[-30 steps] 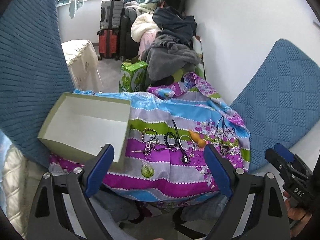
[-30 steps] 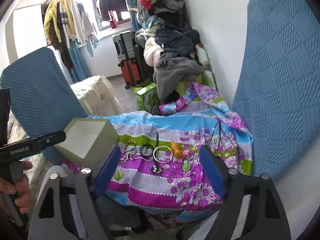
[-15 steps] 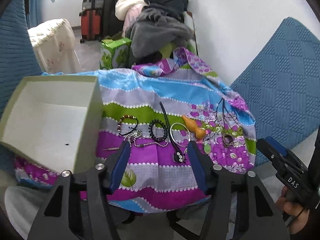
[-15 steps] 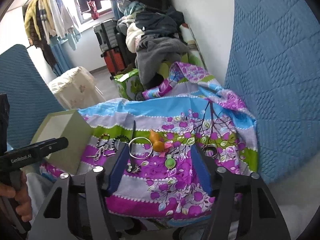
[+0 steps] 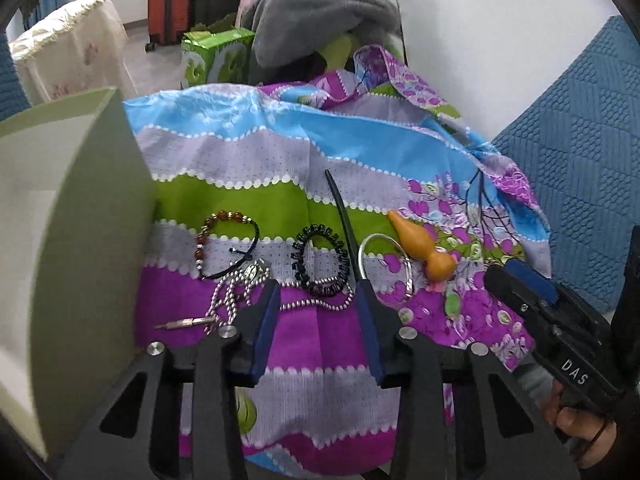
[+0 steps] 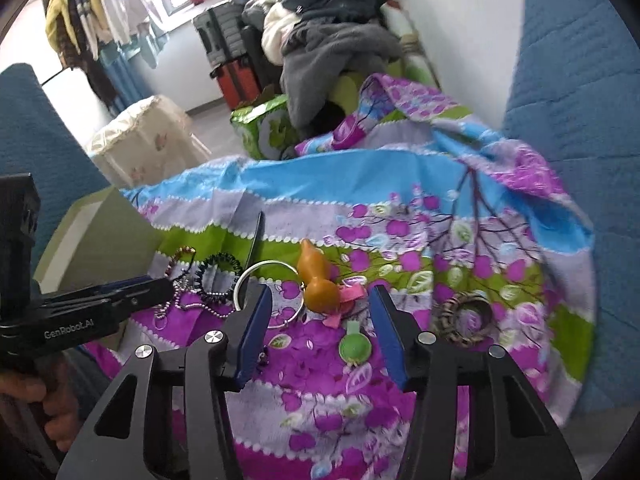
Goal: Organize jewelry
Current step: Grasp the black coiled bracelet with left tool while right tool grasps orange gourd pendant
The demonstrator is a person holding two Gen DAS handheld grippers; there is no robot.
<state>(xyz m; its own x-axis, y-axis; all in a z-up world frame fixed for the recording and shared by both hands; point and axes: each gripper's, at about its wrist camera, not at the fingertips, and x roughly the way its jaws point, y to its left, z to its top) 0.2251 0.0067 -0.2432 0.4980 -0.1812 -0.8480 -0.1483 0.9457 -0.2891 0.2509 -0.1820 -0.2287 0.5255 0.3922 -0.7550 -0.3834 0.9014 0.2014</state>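
- Left gripper (image 5: 316,300): jaws spread, nothing between the pads, low over the near part of the striped floral cloth (image 5: 248,152).
- Just ahead of its fingertips: black coil bracelet (image 5: 320,258), a springy loop lying flat.
- A silver ball chain (image 5: 244,286) runs across both fingertips, bunched into loops on the left-finger side.
- Ahead and left: brown bead bracelet (image 5: 224,240) on a dark cord, open curve.
- Ahead and right: thin silver bangle (image 5: 384,268), then an orange gourd pendant (image 5: 424,248), glossy.
- Far left of the gripper: pale green box (image 5: 92,240), open, white inside.
- Right gripper (image 6: 320,312): jaws spread, holding nothing; gourd pendant (image 6: 316,276) sits just ahead between the fingertips, round green charm (image 6: 354,346) between the fingers, woven ring (image 6: 466,318) to the right.
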